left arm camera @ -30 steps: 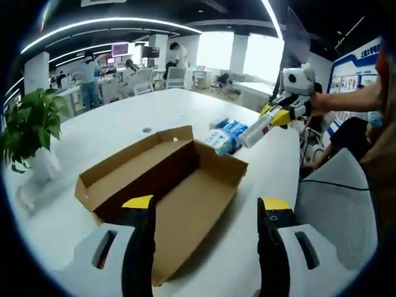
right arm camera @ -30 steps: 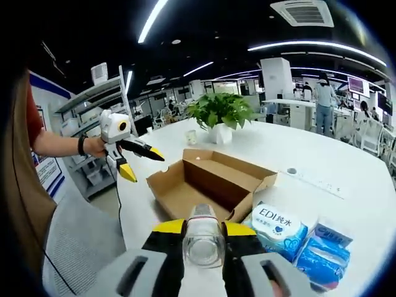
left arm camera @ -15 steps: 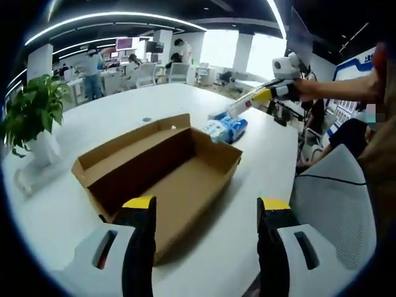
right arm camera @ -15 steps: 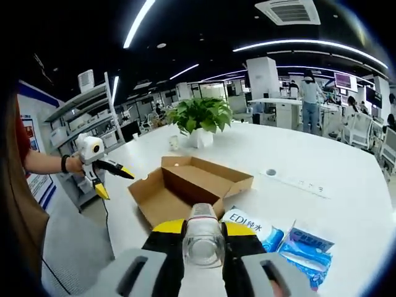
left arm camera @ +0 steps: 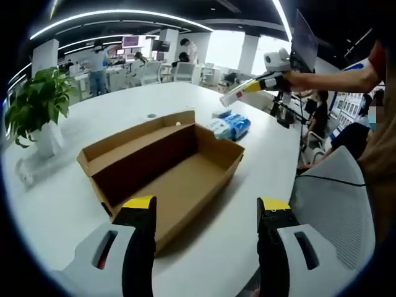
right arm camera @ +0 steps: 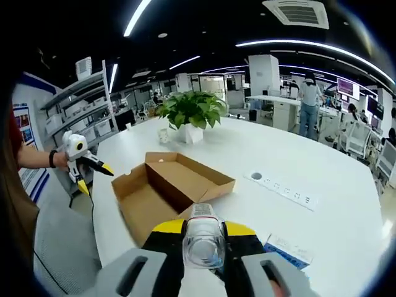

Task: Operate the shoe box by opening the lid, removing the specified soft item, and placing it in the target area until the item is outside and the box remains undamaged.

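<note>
An open brown cardboard shoe box (left arm camera: 167, 167) lies on the white table (left arm camera: 124, 111) with nothing visible inside it. My left gripper (left arm camera: 204, 210) stands open in front of the box's near side, holding nothing. Held up beyond the box's far right corner, my right gripper (left arm camera: 255, 86) is shut on a clear plastic bottle (left arm camera: 230, 98). In the right gripper view the bottle (right arm camera: 201, 247) sits between the jaws of the right gripper (right arm camera: 202, 228), the box (right arm camera: 167, 185) lies ahead, and the left gripper (right arm camera: 94, 177) hangs at its left end.
Blue wipe packs (left arm camera: 230, 127) lie on the table past the box; one pack (right arm camera: 288, 250) shows low right. A potted plant (left arm camera: 37, 105) stands on the table's far side. A power strip (right arm camera: 284, 192) is set in the table. A grey chair (left arm camera: 334, 204) stands by the table edge.
My right gripper has risen with the bottle, up and away from the wipe packs. The left gripper's view has shifted slightly; the box has not moved.
</note>
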Available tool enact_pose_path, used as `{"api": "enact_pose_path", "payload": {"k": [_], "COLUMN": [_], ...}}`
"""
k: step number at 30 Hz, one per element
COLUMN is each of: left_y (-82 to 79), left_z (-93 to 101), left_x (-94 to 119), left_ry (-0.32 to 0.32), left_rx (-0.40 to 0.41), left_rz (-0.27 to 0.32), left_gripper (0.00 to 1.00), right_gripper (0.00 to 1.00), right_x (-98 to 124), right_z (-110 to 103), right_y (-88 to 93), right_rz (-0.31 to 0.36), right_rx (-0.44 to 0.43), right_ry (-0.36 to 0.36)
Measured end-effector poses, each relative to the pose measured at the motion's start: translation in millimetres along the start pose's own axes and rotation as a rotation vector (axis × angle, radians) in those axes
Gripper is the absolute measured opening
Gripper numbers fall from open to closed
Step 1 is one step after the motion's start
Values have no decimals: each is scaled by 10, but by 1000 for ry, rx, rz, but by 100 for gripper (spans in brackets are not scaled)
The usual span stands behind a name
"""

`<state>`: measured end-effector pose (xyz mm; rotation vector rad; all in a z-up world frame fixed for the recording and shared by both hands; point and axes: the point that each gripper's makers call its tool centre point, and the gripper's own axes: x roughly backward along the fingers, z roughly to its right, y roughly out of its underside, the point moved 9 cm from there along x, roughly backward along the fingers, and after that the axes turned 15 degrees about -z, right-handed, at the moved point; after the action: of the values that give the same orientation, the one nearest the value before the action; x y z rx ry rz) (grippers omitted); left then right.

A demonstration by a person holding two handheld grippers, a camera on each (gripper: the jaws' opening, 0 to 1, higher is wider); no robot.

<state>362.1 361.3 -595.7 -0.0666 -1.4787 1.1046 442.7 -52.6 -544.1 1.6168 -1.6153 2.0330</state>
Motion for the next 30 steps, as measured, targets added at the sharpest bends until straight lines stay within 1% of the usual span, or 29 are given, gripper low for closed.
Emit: {"api": "enact_pose_path", "payload": {"k": [4, 8, 10, 12, 16, 19, 20, 21, 23, 24, 27, 30], "left_y": [12, 29, 43, 63, 98, 131, 134, 144, 159, 164, 182, 197], "left_z": [13, 7, 4, 4, 14, 15, 15, 10, 3, -1, -14, -16], "left_x": [6, 21, 26, 25, 25, 35, 37, 43, 55, 61, 79, 86], "left_ry": [0, -4, -5, -5, -5, -9, -10, -11, -13, -15, -17, -20], "left_rx": [-1, 4, 10, 15, 20, 25, 25, 29, 32, 34, 41, 43], "left_rz": [-2, -1, 0, -2, -9, -14, -14, -13, -13, -13, -13, -18], "left_gripper": [65, 65, 65, 64, 64, 64, 64, 64, 64, 64, 64, 64], "right_gripper": [18, 18, 18, 18, 18, 18, 18, 18, 18, 18, 18, 18], "right_x": [-29, -77, -113, -157, -227, -305, -312, -351, -388, -417, -479, -532], "right_z": [104, 228, 290, 342, 429, 549, 554, 578, 600, 618, 664, 734], "right_y": [-41, -81, -95, -118, -178, -228, -231, -236, -238, -233, -239, -258], "right_rz": [-31, -86, -129, -157, -186, -224, -228, -262, -291, -318, -351, -364], "right_rx": [28, 78, 118, 144, 176, 215, 220, 253, 288, 306, 332, 339], "right_ry": [10, 25, 37, 40, 46, 50, 50, 53, 57, 60, 66, 69]}}
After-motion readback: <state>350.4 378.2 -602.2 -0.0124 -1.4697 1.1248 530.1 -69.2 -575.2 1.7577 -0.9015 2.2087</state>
